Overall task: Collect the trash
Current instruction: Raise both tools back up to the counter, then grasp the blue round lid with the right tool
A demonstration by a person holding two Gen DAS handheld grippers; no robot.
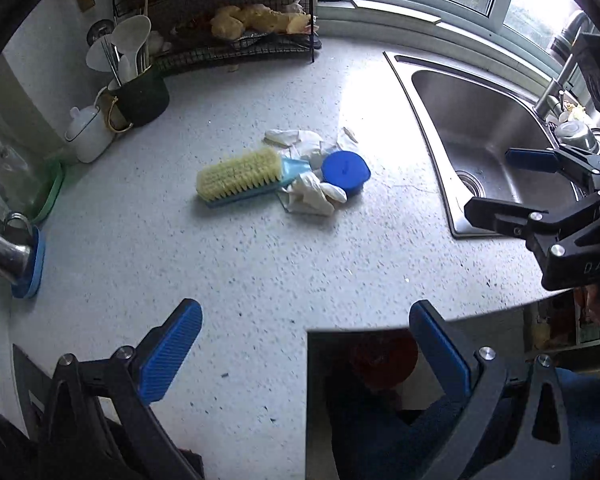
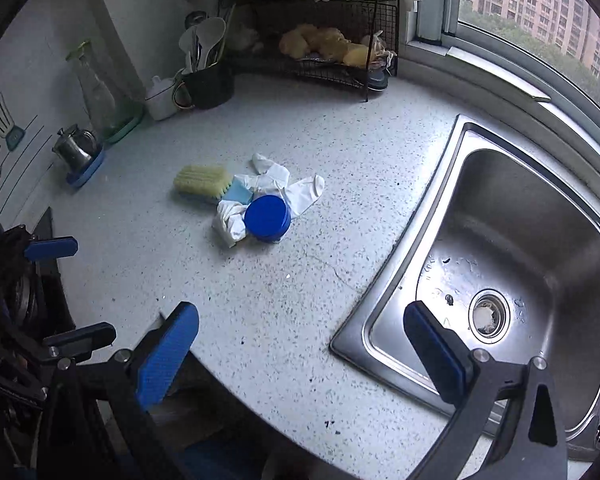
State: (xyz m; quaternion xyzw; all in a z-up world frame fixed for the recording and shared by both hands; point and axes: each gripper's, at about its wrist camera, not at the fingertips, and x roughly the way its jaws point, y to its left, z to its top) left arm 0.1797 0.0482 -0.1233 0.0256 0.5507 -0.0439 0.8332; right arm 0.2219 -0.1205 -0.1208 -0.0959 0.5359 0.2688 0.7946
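Nothing has been picked up yet, so this reads as the approach step; the left claw [image 1: 304,350] hangs spread and empty over the near edge of the counter [image 1: 260,272], and the right claw [image 2: 300,354] is likewise spread wide and holds nothing, poised over the counter's edge beside the sink [image 2: 384,292]. The trash sits mid-counter, well apart from both claws: crumpled white gloves [image 2: 296,190] lie tangled in a small heap, touching a scrub brush [image 1: 240,174] and partly tucked under a blue round lid [image 2: 267,218]; whether the lid counts as trash I cannot say. The next move likely calls for reaching forward and down to pinch a loose fold of glove without dragging the brush along; the limp material may slip or pull its neighbours. The counter is pale speckled stone, with a faint crack near the sink; a wire rack [image 2: 332,40] stands at the back, a dark utensil holder [image 1: 142,96] with a white pot beside it, a small metal jug [image 1: 6,248] on a blue tray at the left; a window [image 2: 540,12] looks on apartment blocks.
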